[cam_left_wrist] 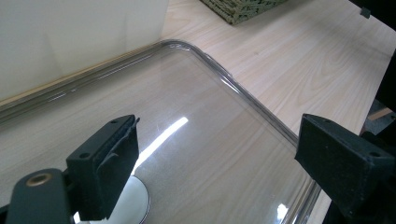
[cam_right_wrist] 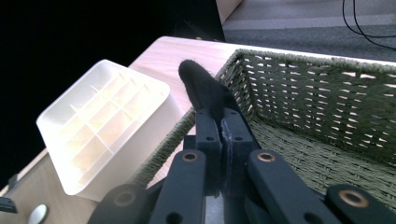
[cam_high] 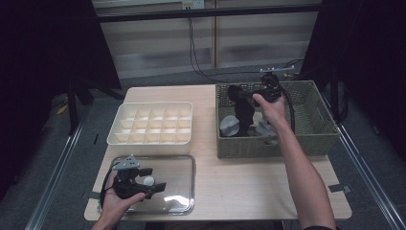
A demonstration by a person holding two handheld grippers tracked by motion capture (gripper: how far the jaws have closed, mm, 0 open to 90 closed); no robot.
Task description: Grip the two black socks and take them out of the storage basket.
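A: What does the right gripper (cam_high: 239, 98) have hold of?

B: A long black fabric piece, sock-like (cam_high: 244, 117). The 2 jaws are pressed together on its top end, with only the cloth between them. It hangs down from the jaws into the green woven rectangular basket (cam_high: 320, 125) on the right side of the pale wooden table (cam_high: 268, 184).

A: Anything else in that basket?

B: Grey rolled fabric pieces (cam_high: 230, 126) on its floor, just beside the hanging black cloth. In the right gripper view the black end (cam_right_wrist: 201, 86) sticks up past the jaw tips, over the basket's near wall.

A: And the left gripper (cam_high: 152, 179)?

B: Its 2 jaws stand wide apart with nothing between them. It sits low over the clear rectangular plastic lid with rounded corners (cam_high: 184, 165), which lies flat at the table's front left.

A: What is the pale spot near it?

B: A small white round knob (cam_high: 149, 181) on the lid, next to the left jaw (cam_left_wrist: 133, 205).

A: What lies behind the lid?

B: A cream plastic box divided into many small compartments (cam_high: 152, 123), left of the basket.
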